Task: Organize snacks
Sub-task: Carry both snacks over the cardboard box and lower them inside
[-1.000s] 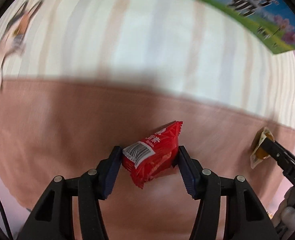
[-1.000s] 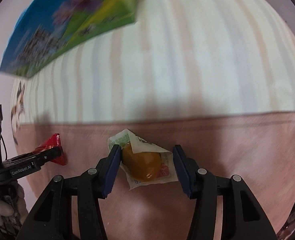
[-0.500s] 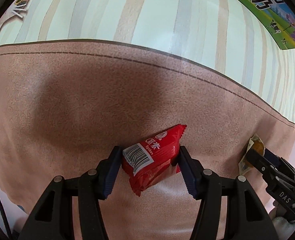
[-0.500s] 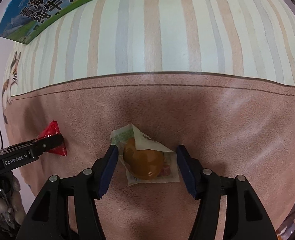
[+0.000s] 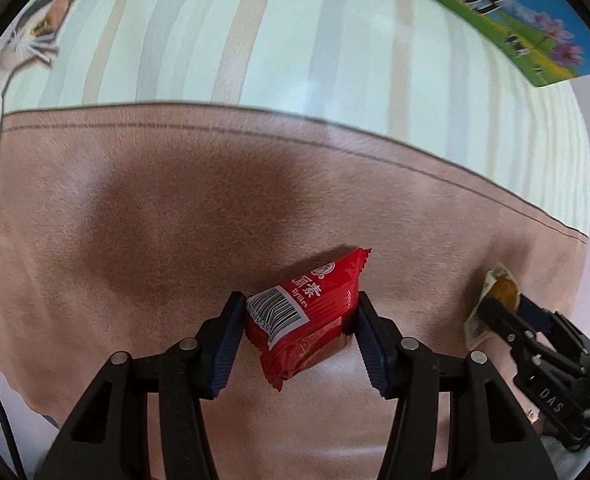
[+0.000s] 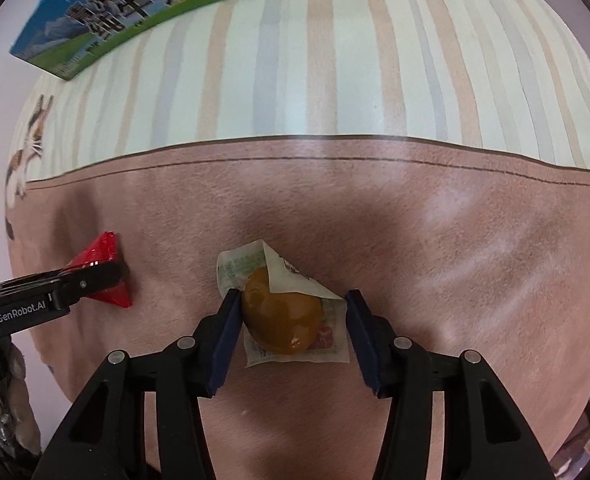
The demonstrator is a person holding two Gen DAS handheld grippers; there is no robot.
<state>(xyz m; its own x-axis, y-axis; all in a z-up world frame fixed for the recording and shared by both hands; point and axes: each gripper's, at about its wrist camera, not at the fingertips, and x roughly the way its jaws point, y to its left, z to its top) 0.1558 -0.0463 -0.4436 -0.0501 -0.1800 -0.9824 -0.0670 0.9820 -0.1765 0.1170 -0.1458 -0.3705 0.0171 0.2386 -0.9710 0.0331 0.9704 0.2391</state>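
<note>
Currently left claw pinches a red snack packet between both blue pads, barcode side up, just above the brown part of the tabletop. Right claw sits around a clear-wrapped orange snack; left pad touches it, right pad meets only the wrapper edge, so a firm pinch cannot be told. Each claw shows at the edge of the other's view, near but apart. Striped cloth lies beyond, with a blue-green milk carton at the far edge and a cat print at left.

Glossy red foil packet; matt suede-like brown cloth; ribbed tongs pads.
</note>
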